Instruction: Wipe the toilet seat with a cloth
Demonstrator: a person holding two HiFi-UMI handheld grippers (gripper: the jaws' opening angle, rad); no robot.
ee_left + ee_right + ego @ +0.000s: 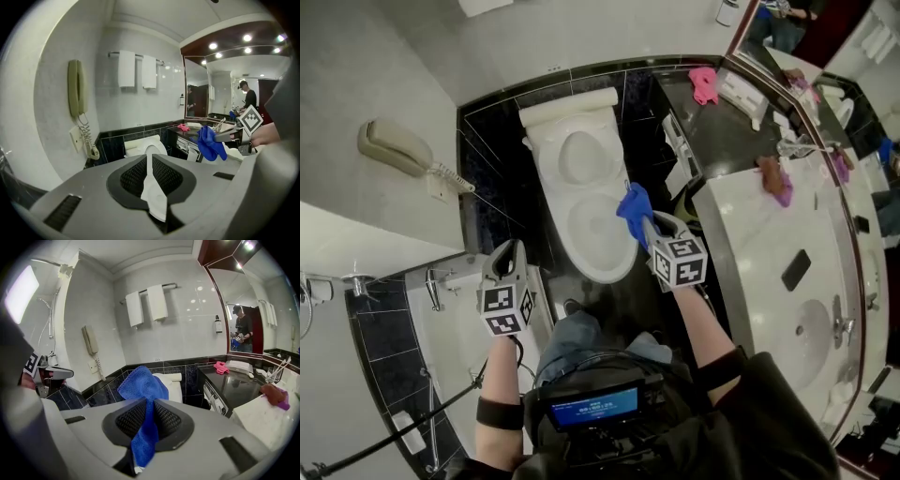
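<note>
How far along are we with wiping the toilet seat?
Done: the blue cloth is picked up, clamped in the right gripper's fingers. In hand: it is held over the toilet seat's edge; contact can't be confirmed. Left: the wiping itself, no wiped area shows. The left gripper hovers alongside, seemingly empty.

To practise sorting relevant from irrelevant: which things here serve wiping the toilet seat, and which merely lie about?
For the job: blue microfibre cloth, white ceramic toilet, right gripper.
Lying about: pink crumpled cloth, beige corded wall telephone, white hanging towels.
</note>
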